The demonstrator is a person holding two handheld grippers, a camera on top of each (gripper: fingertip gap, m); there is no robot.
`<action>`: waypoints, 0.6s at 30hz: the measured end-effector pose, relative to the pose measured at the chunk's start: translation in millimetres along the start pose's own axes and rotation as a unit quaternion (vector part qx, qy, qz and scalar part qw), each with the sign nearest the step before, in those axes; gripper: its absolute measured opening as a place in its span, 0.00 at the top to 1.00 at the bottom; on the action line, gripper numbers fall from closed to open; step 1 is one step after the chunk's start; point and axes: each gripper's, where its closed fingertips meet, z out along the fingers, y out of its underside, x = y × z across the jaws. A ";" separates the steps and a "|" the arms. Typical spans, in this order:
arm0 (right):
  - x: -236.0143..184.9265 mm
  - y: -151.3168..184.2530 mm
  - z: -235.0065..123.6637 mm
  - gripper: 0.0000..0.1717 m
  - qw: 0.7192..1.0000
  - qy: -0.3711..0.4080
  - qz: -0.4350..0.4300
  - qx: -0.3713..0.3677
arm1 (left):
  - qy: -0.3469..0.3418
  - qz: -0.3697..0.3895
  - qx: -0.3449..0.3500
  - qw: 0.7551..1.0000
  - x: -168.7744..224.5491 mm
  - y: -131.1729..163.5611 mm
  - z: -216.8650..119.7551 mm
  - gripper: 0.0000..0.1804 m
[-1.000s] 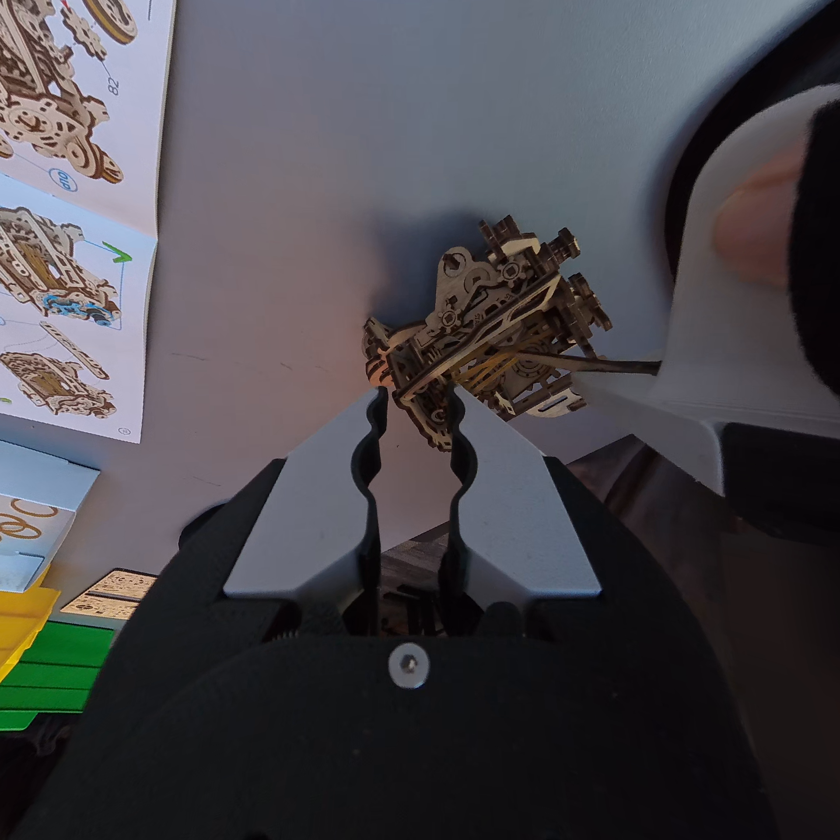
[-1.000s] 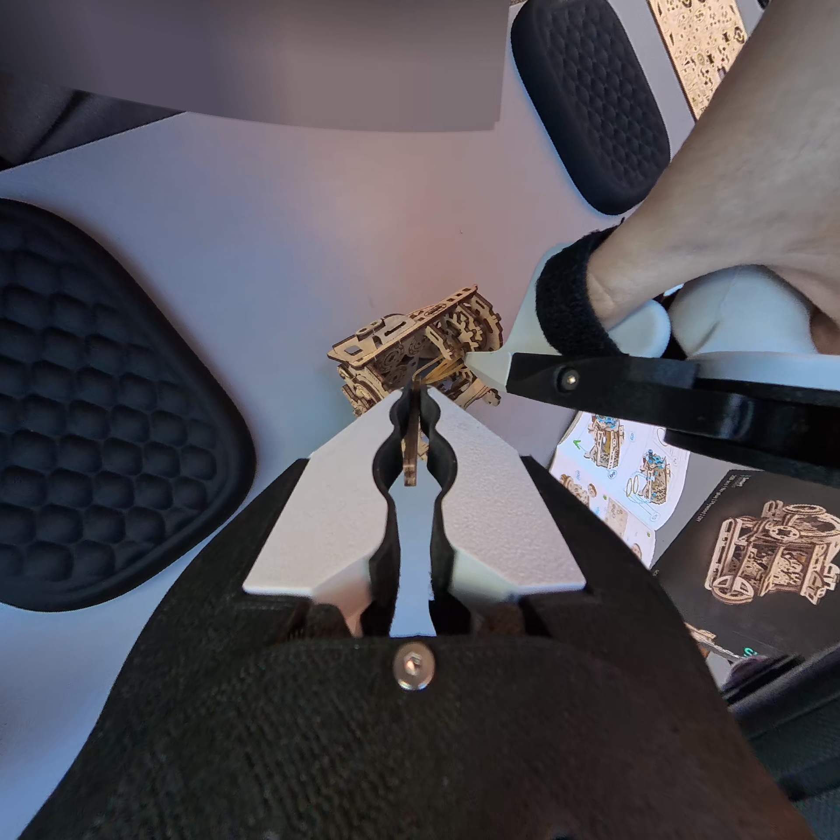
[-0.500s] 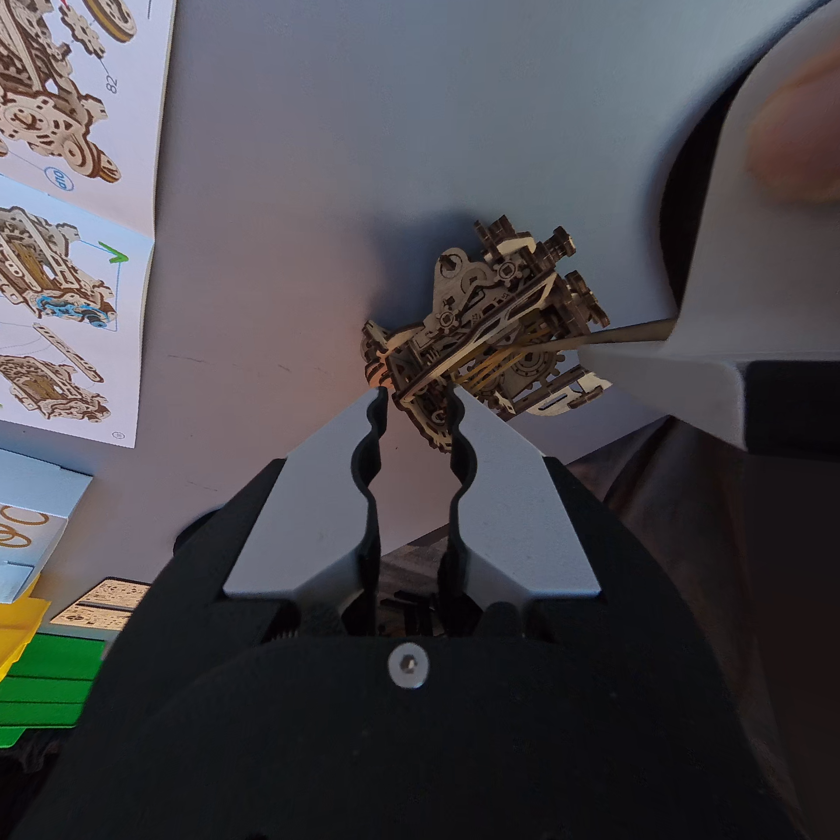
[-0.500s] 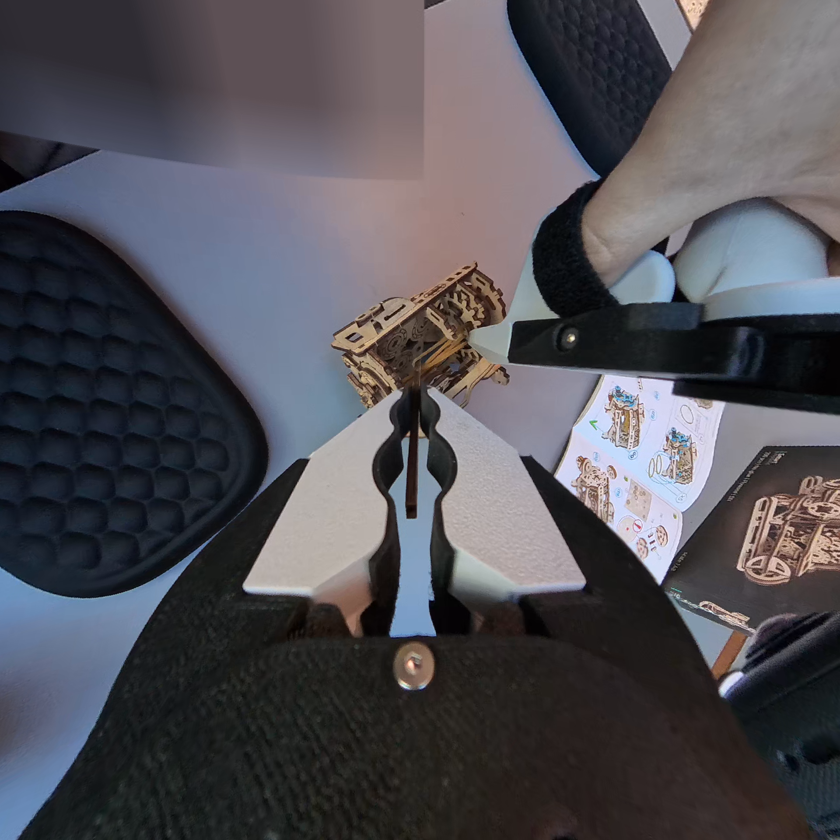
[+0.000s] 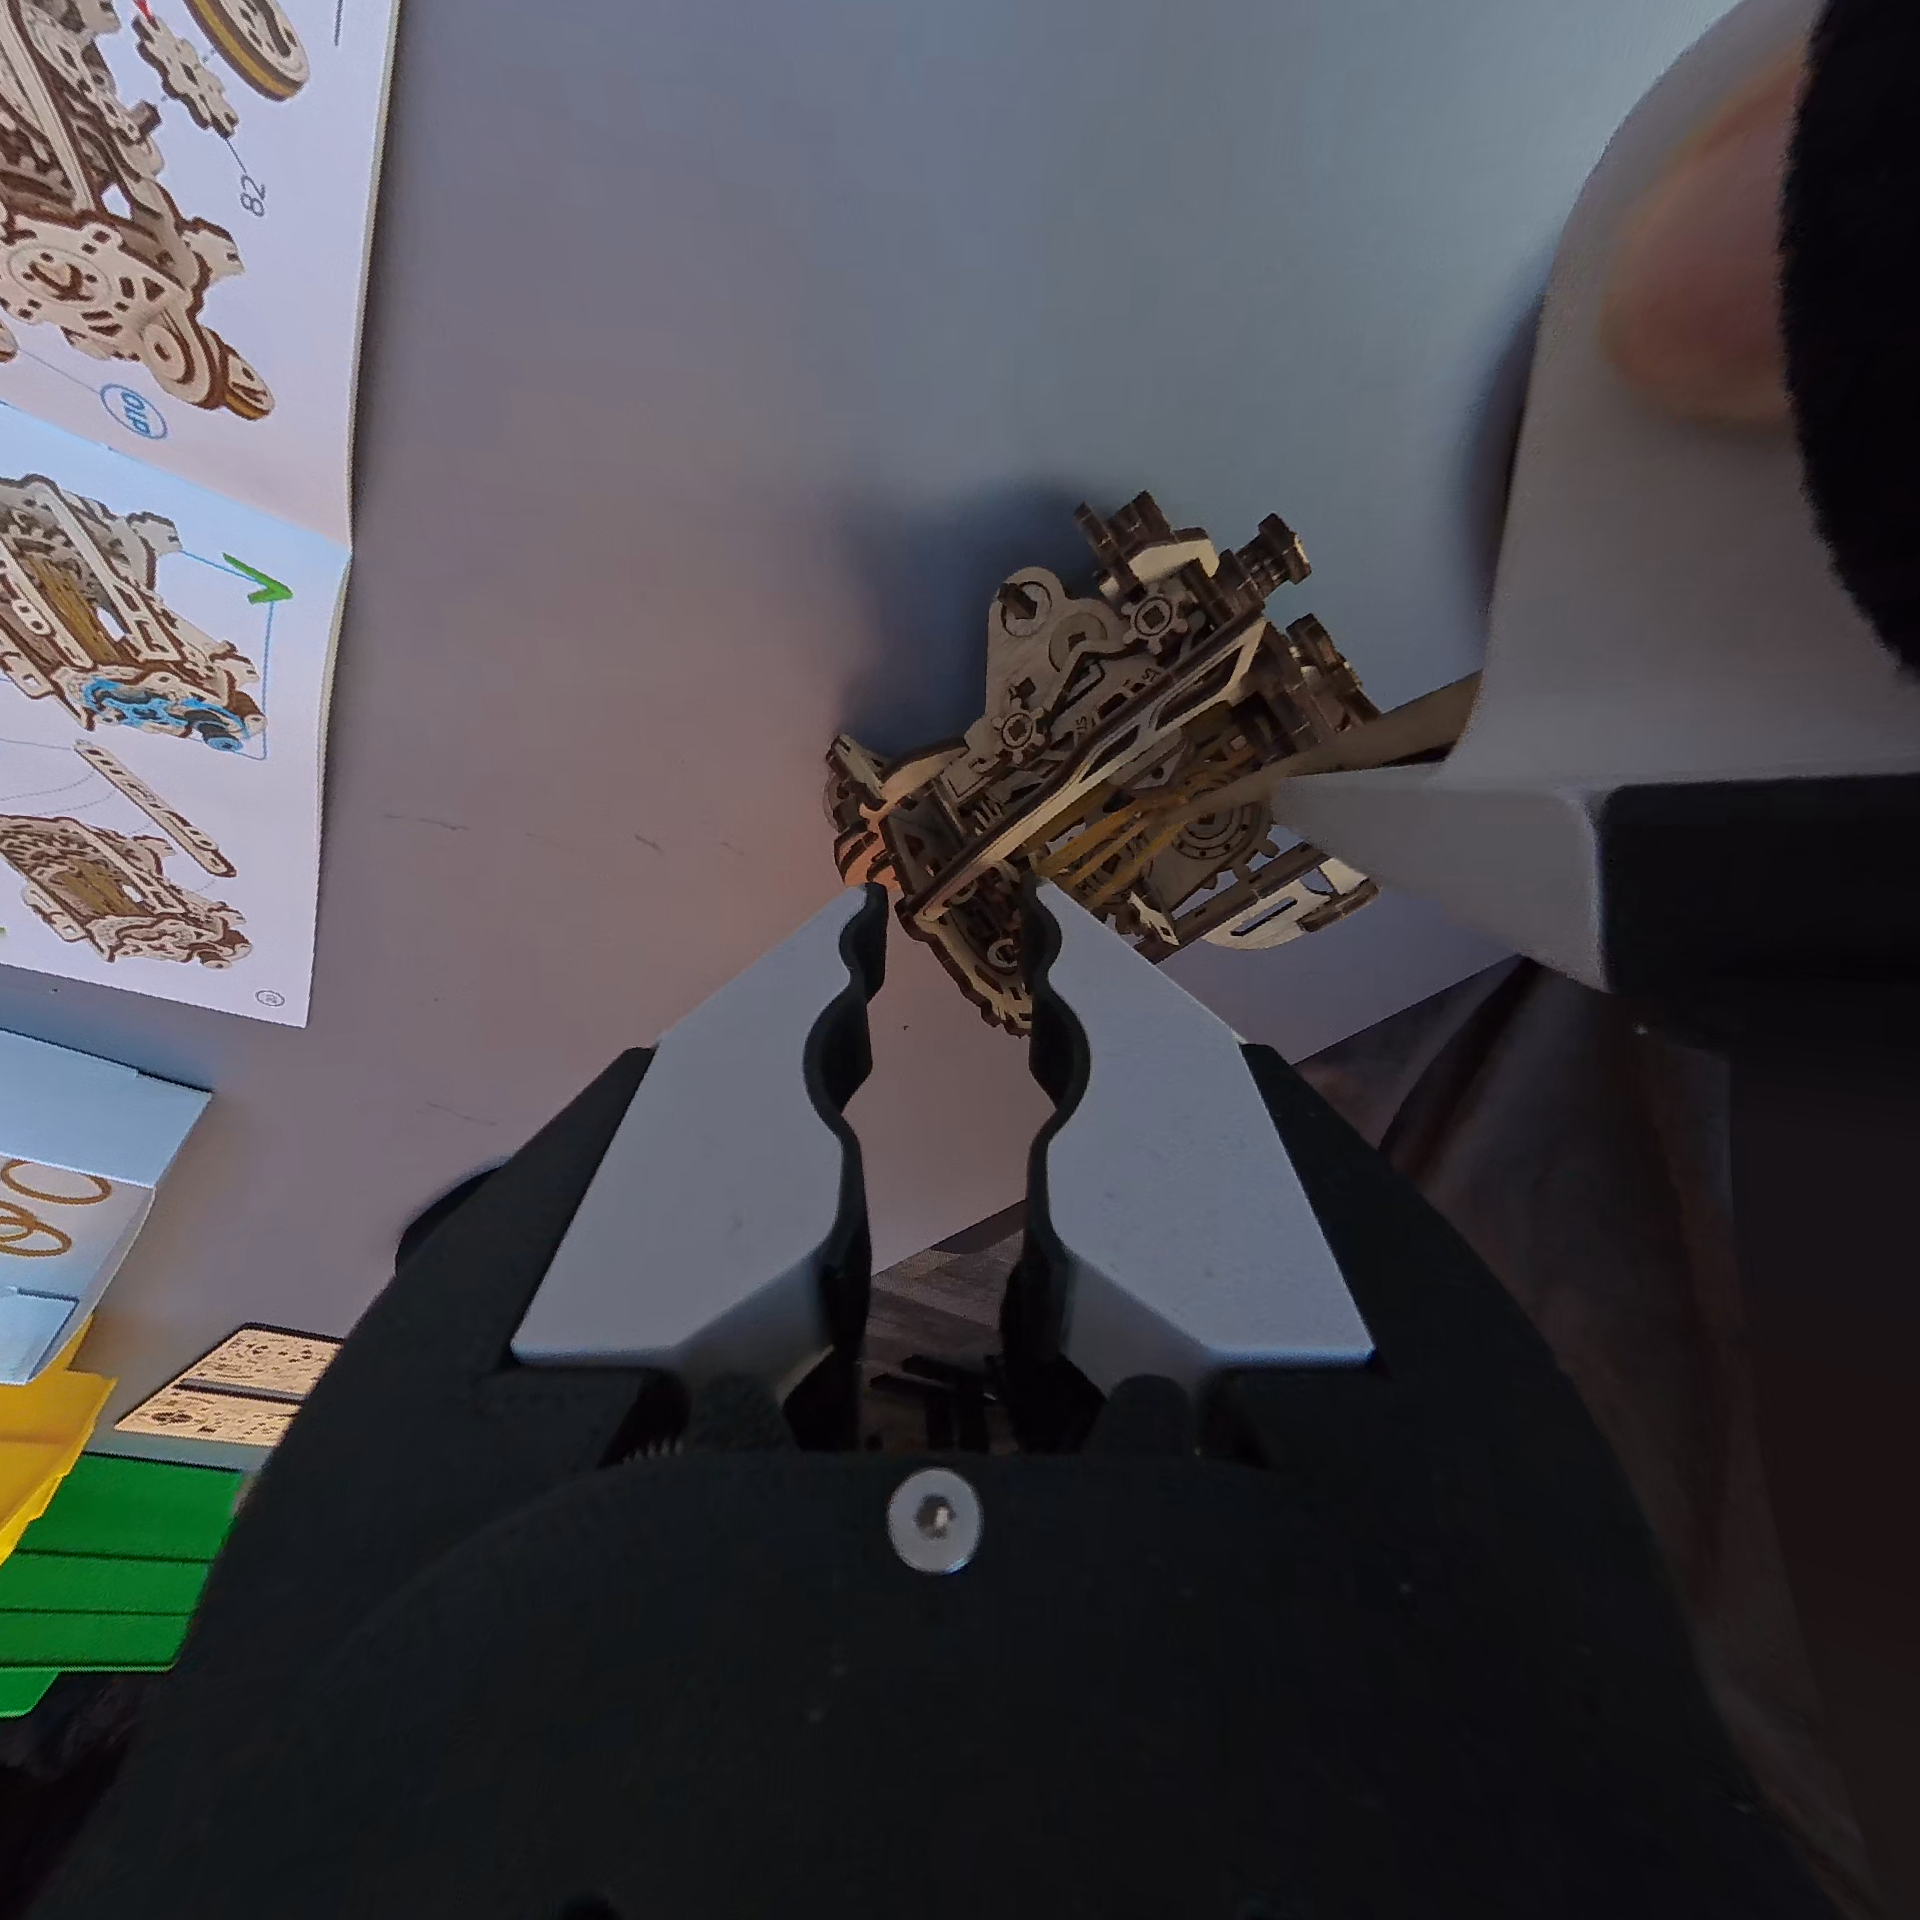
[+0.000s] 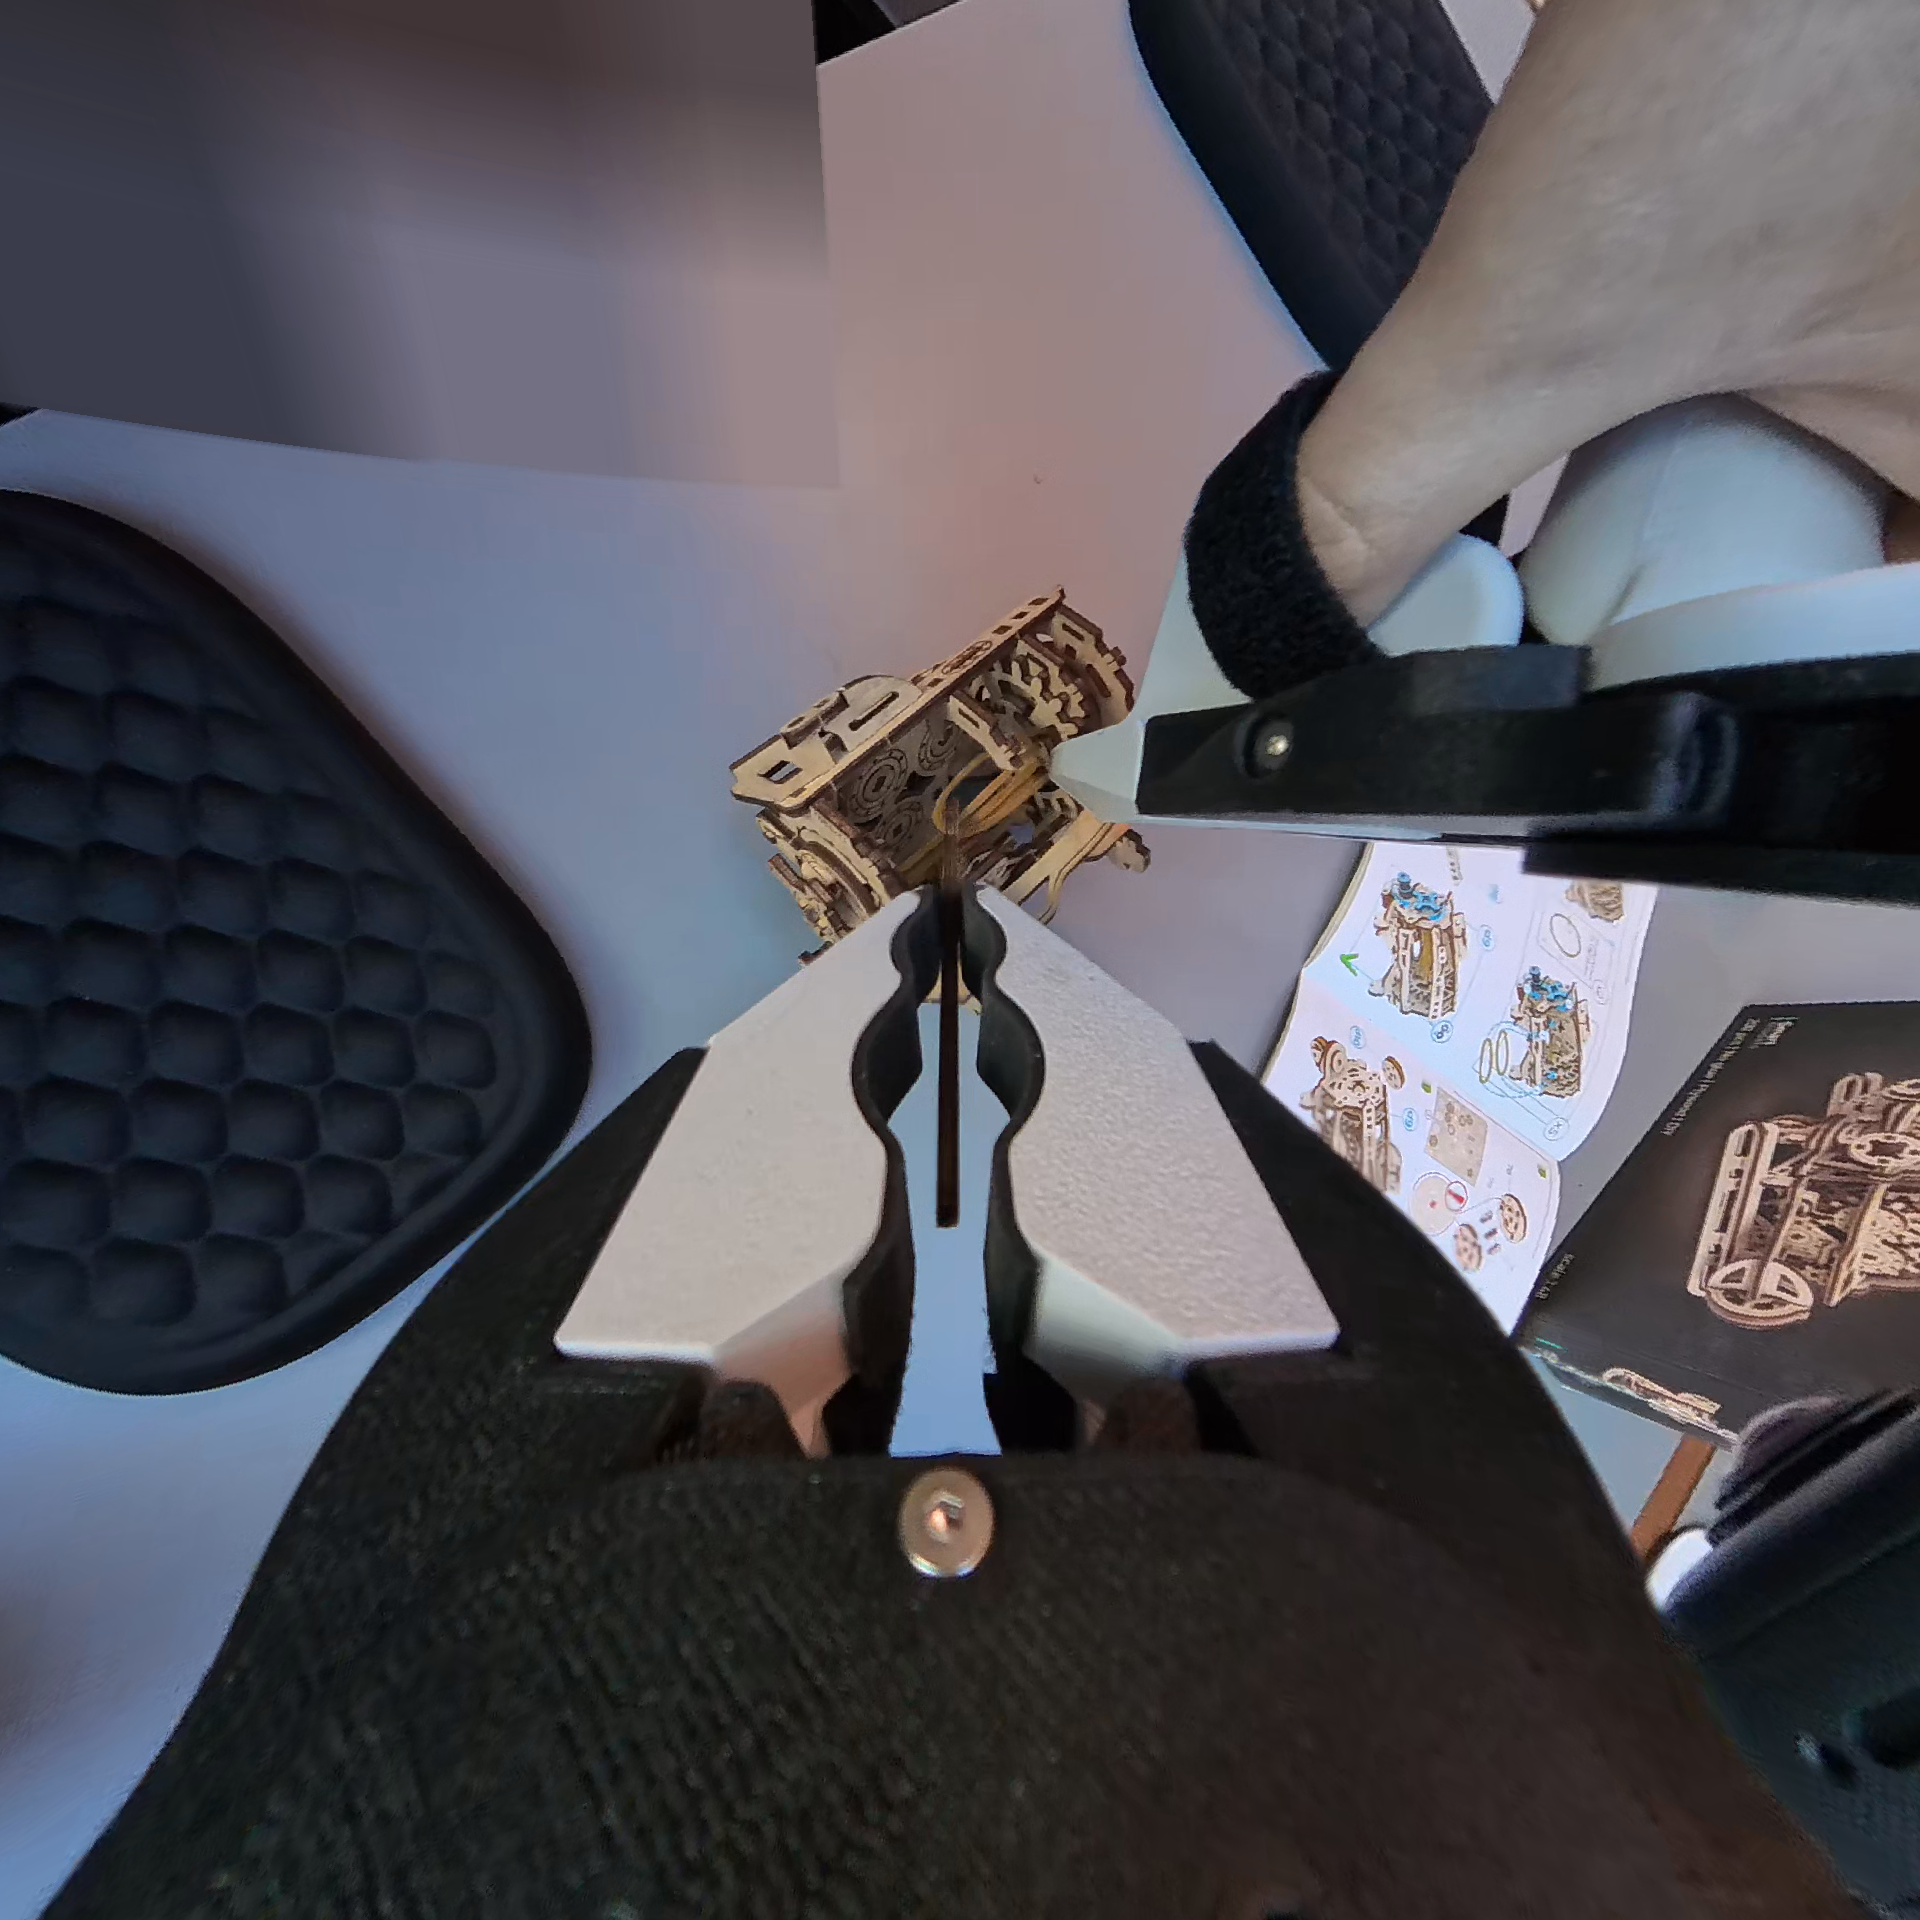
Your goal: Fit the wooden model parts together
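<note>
My left gripper (image 5: 954, 899) is shut on the lower corner of a small wooden gear model (image 5: 1122, 769) and holds it above the grey table (image 5: 675, 364). In the right wrist view the model (image 6: 914, 769) hangs at the left gripper's white fingertip (image 6: 1091, 774). My right gripper (image 6: 948, 914) is shut on a thin dark wooden stick (image 6: 948, 1049). The stick's tip reaches into the model among its yellow rubber bands (image 6: 987, 800). In the left wrist view the right gripper's white finger (image 5: 1455, 831) and the stick (image 5: 1423, 717) come in from the right.
An open instruction booklet (image 5: 156, 520) lies at the left, and also shows in the right wrist view (image 6: 1455, 1039). A black box (image 6: 1766, 1195) lies beside it. Black honeycomb pads (image 6: 208, 935) (image 6: 1299, 156) lie on the table. Green and yellow parts (image 5: 94, 1558) and a wooden sheet (image 5: 239, 1382) sit near left. My right fingertips sit around 6 cm from my left ones.
My right gripper has swung round the model while staying shut on the stick, which now shows edge-on with its tip among the rubber bands. The left gripper keeps its hold.
</note>
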 end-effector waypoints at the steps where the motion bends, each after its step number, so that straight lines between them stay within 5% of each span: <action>1: 1.7 0.1 0.0 0.99 1.000 0.005 -0.002 0.001 | -0.001 0.000 0.000 1.000 -0.5 -0.1 0.3 0.87; 8: 6.5 -11.4 -6.3 0.99 0.998 0.031 -0.030 0.037 | -0.018 0.019 0.013 1.000 -5.7 -1.4 5.5 0.93; 18: 5.1 -12.3 -4.0 0.99 0.999 0.027 -0.029 0.036 | -0.005 0.011 0.039 0.999 2.1 -9.1 -20.4 0.85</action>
